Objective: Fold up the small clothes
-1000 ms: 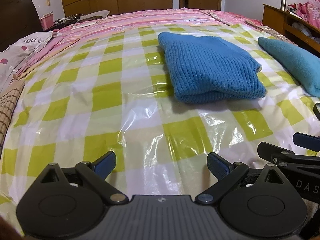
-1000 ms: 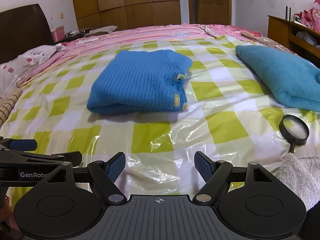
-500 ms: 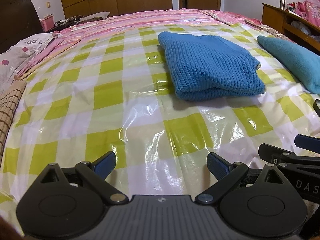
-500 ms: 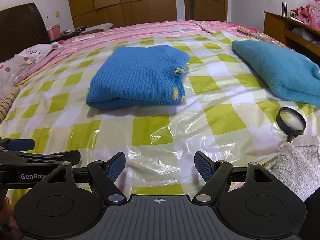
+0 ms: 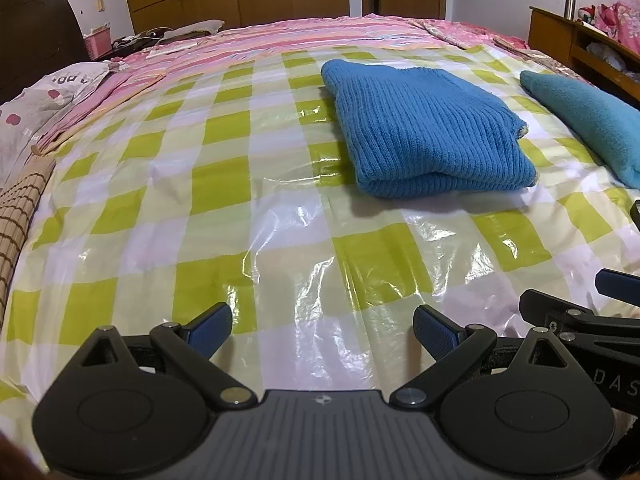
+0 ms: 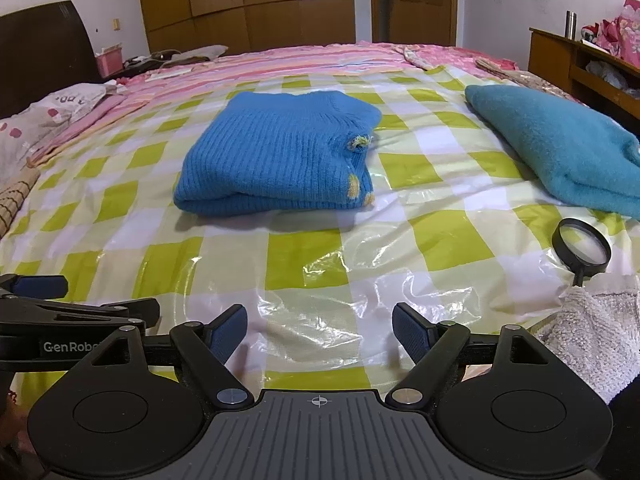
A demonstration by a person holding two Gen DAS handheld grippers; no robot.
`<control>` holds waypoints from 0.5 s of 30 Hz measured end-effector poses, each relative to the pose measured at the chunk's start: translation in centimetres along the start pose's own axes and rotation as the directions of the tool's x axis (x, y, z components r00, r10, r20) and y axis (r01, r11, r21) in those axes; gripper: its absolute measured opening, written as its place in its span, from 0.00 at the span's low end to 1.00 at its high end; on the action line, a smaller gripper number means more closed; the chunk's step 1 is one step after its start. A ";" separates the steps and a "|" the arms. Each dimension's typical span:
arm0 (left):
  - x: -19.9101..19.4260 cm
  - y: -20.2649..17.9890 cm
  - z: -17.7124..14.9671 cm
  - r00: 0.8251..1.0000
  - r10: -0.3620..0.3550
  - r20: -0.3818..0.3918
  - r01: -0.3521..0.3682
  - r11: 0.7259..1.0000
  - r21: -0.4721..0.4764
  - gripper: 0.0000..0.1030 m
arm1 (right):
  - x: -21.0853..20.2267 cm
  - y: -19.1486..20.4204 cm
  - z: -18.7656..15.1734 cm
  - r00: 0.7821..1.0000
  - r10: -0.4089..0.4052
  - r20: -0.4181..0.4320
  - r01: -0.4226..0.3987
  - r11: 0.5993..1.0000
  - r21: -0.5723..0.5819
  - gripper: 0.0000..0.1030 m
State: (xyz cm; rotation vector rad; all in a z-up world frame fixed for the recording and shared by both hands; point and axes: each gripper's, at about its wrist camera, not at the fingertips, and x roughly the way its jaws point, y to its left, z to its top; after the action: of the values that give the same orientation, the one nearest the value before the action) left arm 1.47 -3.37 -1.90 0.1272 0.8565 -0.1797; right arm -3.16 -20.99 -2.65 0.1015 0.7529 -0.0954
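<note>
A folded blue sweater [image 6: 276,160] lies on a bed covered with a green-and-white checked plastic sheet [image 6: 304,256], well ahead of both grippers and touched by neither. The left gripper [image 5: 322,330] hangs low over the sheet with its jaws spread wide and nothing between them; its blue pads [image 5: 210,328] frame only crinkled plastic. The right gripper [image 6: 320,330] sits just beside it at the same height, its jaws equally wide and empty. Each tool shows at the edge of the other's view.

In the left wrist view the sweater [image 5: 428,136] lies to the right of centre, its thick folded edge facing the camera. In the right wrist view it lies a little left of centre, with small yellow patches along its right-hand edge.

A folded teal blanket [image 6: 560,148] rests to the right of the sweater, apart from it. A magnifying glass [image 6: 582,246] lies on the sheet near the blanket's front corner, its handle running under a white towel [image 6: 592,332] at the right edge. Beyond the sheet, pink striped bedding [image 6: 280,64] reaches toward wooden wardrobes [image 6: 248,0] and a door [image 6: 416,0]. A pillow [image 5: 44,96] lies at the far left by the dark headboard [image 6: 40,56].
</note>
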 end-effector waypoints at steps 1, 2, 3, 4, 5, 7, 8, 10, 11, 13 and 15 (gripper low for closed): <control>0.0 0.0 0.0 1.000 0.000 0.000 0.000 1.000 0.001 0.99 | 0.0 0.0 0.0 1.000 0.000 0.000 0.000 1.000 0.000 0.79; 0.0 0.0 0.0 1.000 0.001 0.000 -0.001 1.000 0.001 0.99 | 0.0 0.0 0.0 1.000 -0.001 0.001 0.001 1.000 -0.001 0.79; 0.0 0.0 0.0 1.000 0.001 -0.001 -0.001 1.000 0.001 0.99 | 0.0 0.0 0.0 1.000 -0.002 0.000 0.002 1.000 -0.003 0.79; 0.1 0.1 0.0 1.000 0.001 -0.003 -0.001 1.000 0.000 0.99 | 0.0 0.0 0.0 1.000 -0.001 -0.001 0.001 1.000 -0.001 0.79; 0.1 0.1 0.0 1.000 0.001 -0.004 -0.001 1.000 -0.001 0.99 | 0.0 0.0 0.0 1.000 0.000 -0.001 0.000 1.000 -0.001 0.79; 0.1 0.1 0.0 1.000 0.002 -0.005 -0.002 1.000 -0.001 0.99 | 0.0 0.0 0.0 1.000 0.000 -0.002 0.000 1.000 -0.001 0.79; 0.1 0.1 -0.1 1.000 0.003 -0.006 -0.003 1.000 -0.001 0.99 | 0.0 0.0 0.0 1.000 -0.001 -0.002 0.001 1.000 -0.002 0.79; 0.1 0.1 -0.1 1.000 0.005 -0.006 -0.005 1.000 0.000 0.99 | 0.1 -0.1 0.0 1.000 -0.001 -0.003 0.001 1.000 -0.002 0.80; 0.1 0.1 -0.1 1.000 0.006 -0.007 -0.006 1.000 0.000 0.99 | 0.1 -0.1 0.0 1.000 0.000 -0.004 0.000 1.000 -0.001 0.80; 0.1 0.1 -0.1 1.000 0.005 -0.007 -0.005 1.000 -0.001 0.99 | 0.1 0.0 0.0 1.000 0.000 -0.003 0.000 1.000 -0.001 0.80; 0.1 0.1 -0.1 1.000 0.005 -0.007 -0.005 1.000 -0.003 0.99 | 0.1 0.0 0.0 1.000 0.000 -0.003 0.000 1.000 -0.002 0.80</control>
State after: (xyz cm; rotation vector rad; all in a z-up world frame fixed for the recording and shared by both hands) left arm 1.49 -3.30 -2.01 0.1271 0.8637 -0.1733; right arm -3.13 -21.01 -2.71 0.1000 0.7555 -0.0948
